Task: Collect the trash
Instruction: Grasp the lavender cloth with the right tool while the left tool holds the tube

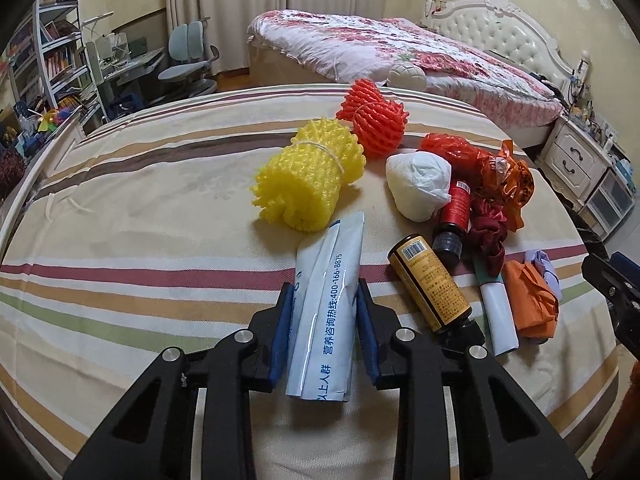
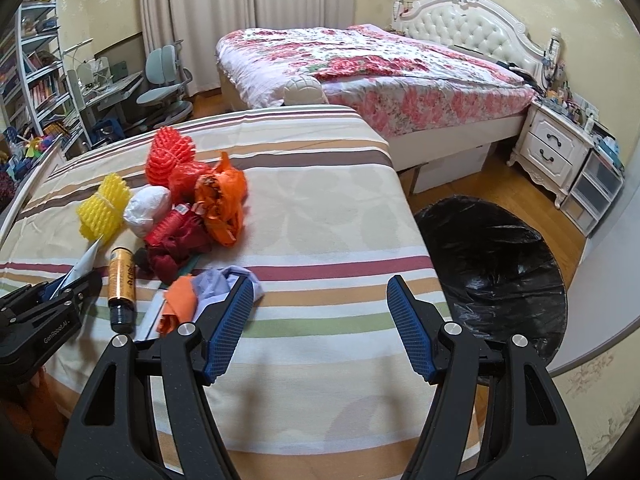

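My left gripper [image 1: 325, 296] is shut on a white and blue sachet [image 1: 326, 304] with printed text, just above the striped bedspread [image 1: 160, 240]. Beyond it lie a yellow foam net [image 1: 308, 180], a red foam net [image 1: 374, 120], a white wad [image 1: 420, 184], an amber bottle [image 1: 430, 286], a red bottle [image 1: 454, 216], and crumpled orange paper [image 1: 530, 304]. My right gripper [image 2: 320, 300] is open and empty over the bedspread, right of the trash pile [image 2: 188, 216]. A bin lined with a black bag [image 2: 492, 264] stands on the floor to its right.
A flowered bed [image 2: 360, 64] with a white headboard stands behind. A white nightstand [image 2: 552, 152] is at the right. A desk, grey chair [image 2: 164, 76] and bookshelves [image 2: 36, 72] fill the left. The left gripper shows in the right wrist view [image 2: 68, 284].
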`<state>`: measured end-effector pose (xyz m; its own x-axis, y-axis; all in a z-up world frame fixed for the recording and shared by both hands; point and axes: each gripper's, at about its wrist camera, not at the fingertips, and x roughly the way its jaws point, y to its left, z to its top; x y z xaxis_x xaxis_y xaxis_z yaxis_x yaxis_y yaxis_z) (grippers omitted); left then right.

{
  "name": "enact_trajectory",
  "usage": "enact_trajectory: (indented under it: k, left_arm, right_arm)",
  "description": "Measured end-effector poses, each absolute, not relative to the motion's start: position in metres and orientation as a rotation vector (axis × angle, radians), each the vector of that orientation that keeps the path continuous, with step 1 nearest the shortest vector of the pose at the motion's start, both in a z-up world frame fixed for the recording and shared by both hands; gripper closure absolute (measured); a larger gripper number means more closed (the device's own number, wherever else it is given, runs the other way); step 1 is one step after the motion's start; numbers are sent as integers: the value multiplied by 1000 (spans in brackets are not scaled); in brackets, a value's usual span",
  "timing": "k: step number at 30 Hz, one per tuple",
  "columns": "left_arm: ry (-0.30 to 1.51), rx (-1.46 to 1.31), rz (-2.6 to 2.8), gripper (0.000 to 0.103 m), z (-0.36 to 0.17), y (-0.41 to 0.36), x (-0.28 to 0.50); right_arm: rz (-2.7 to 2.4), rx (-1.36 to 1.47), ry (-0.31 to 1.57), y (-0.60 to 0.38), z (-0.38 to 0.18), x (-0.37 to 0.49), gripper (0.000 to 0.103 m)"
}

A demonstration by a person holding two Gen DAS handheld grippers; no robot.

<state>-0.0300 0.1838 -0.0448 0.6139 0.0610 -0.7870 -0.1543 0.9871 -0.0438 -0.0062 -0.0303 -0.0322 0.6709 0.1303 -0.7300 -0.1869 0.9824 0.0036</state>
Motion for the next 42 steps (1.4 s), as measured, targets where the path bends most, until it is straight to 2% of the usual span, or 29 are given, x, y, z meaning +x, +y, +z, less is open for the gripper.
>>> enact_trajectory:
  k: [14,29,30,33,37,42]
  left_arm:
    - [900,-118,130,72,-43,189,-40]
    - [890,-104,154,72,-45,185,-39]
    - [890,-106,155,72,-45,185,-39]
    - [888,-113,157,72,-44,185,-39]
    - [887,-129,156,72,-44,186,-39]
    - [887,-144,153,72,-43,187,-40]
  right_arm:
    - [269,-112,879,6,-48,-8,35]
    - [216,-116,875,-8,-50,-5,35]
    - [220,-116,873,-6,-50,-5,37]
    - [242,-108,890,-8,-54,-2,58]
    - [258,-78,907,-13,-57,0,78]
    - [262,-70,900,-16,-57,-4,81]
